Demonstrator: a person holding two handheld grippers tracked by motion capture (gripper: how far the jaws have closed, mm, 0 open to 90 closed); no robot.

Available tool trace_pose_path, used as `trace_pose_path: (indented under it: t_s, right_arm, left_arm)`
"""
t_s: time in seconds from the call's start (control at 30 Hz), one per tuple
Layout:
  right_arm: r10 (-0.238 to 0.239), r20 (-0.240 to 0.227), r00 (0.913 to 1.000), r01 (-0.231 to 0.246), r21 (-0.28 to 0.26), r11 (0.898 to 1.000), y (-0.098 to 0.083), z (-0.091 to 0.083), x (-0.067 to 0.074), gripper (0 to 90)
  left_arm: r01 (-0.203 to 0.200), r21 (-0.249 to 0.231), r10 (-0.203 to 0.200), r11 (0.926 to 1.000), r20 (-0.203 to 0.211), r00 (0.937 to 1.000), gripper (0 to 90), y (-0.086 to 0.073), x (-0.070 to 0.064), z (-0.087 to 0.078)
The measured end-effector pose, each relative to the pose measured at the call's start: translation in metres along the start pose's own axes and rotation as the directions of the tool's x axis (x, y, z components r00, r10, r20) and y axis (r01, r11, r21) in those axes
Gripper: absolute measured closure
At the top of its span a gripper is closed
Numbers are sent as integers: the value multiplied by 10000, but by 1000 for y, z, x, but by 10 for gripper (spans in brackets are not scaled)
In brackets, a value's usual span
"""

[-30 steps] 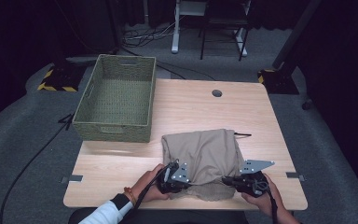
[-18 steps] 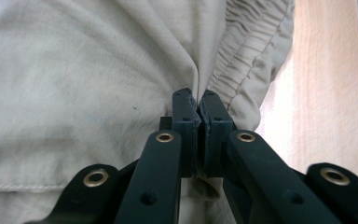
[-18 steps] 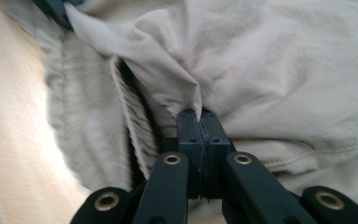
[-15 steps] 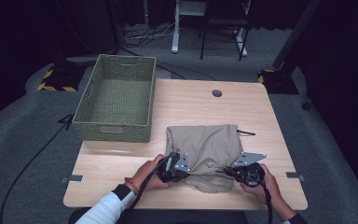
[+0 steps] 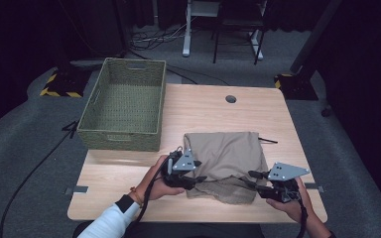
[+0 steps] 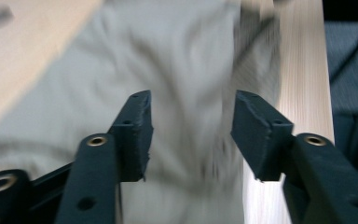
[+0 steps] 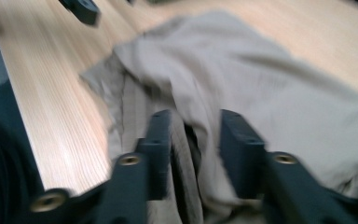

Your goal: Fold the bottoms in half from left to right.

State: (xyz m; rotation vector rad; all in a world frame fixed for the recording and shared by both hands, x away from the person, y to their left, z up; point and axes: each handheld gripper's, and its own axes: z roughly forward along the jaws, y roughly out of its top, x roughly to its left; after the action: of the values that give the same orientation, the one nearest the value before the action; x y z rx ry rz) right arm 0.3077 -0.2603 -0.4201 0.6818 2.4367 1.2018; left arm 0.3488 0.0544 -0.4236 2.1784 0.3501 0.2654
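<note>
Basket: the green woven basket (image 5: 123, 111) sits at the table's far left corner, its walls upright, and its woven floor is bare in the high view.
Cloth: the tan cloth (image 5: 226, 157) lies bunched on the near right part of the table, well to the right of the basket and nearer the person; its near edge is rumpled into a fold.
Left gripper: the left gripper (image 5: 199, 178) is at the cloth's near left edge, and its jaws have just been opening; in the left gripper view (image 6: 190, 135) they stand apart above the fabric, nothing pinched, so it's released.
Right gripper: the right gripper (image 5: 252, 179) is at the cloth's near right edge, jaws also just opening; in the right gripper view (image 7: 193, 154) a fold of cloth rises between the parted jaws, blurred, not pressed.
Table: the light wooden table (image 5: 213, 114) has a round cable hole (image 5: 230, 99) beyond the cloth, right of the basket.
Room: grey carpet all round, a black-and-yellow striped block (image 5: 58, 85) left of the basket, white desk legs (image 5: 186, 29) far behind it, dark curtains beyond.
</note>
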Motion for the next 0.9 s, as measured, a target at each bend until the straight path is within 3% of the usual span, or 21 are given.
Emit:
trace_pose_path:
  t_s: [0.1,0.17,0.2,0.27,0.37,0.43,0.5,0.57,0.6,0.63,0.7,0.77,0.83,0.9]
  right_arm:
    - [-208,-1,9998,208,-124,9997,4,7,3,545]
    - [-162,-257,9995,169,283,9995,0,19,1,588]
    - [-199,-377,9991,219,515,9984,-4,24,2,605]
    - [-424,-749,9963,493,929,9945,-11,33,4,635]
    - [-716,-705,9949,803,1291,9884,-18,41,9,692]
    - [-955,-682,9931,1041,1364,9852,-22,44,13,737]
    - [-1057,-732,9917,1149,1354,9841,-26,44,16,774]
    - [-1198,-417,9919,1246,1430,9818,-29,45,20,802]
    - [-1258,-302,9916,1289,1459,9809,-30,46,22,810]
    - [-1339,-189,9908,1352,1508,9793,-31,47,23,814]
    - [-1607,-3,9870,1586,1626,9739,-32,49,25,819]
    - [-1828,51,9831,1794,1661,9697,-32,49,25,823]
    - [-1753,-75,9845,1741,1652,9708,-33,48,23,823]
    - [-1830,-73,9831,1817,1662,9692,-33,47,21,820]
  left_arm:
    - [29,20,-29,10000,166,9999,504,14,1,21]
    - [208,277,-229,9994,806,9965,537,18,1,38]
    - [4,523,-46,9986,798,9968,574,19,-2,45]
    - [-178,993,58,9949,1199,9928,592,17,-7,59]
    - [-424,1537,200,9872,1440,9894,663,10,-14,72]
    - [-636,1850,340,9807,1587,9867,721,3,-18,76]
    - [-830,1878,532,9787,1585,9859,747,-3,-22,77]
    - [-904,2205,498,9712,1831,9818,821,-9,-23,78]
    - [-1073,2278,665,9678,1798,9814,842,-14,-25,79]
    - [-1023,2036,671,9737,1729,9827,850,-17,-26,78]
    - [-1159,2210,745,9684,1874,9795,875,-18,-23,76]
    - [-1133,2173,714,9695,1914,9789,884,-21,-22,75]
    - [-1097,2057,695,9725,1932,9787,885,-23,-21,74]
    - [-1238,2077,834,9703,1931,9776,882,-24,-22,71]
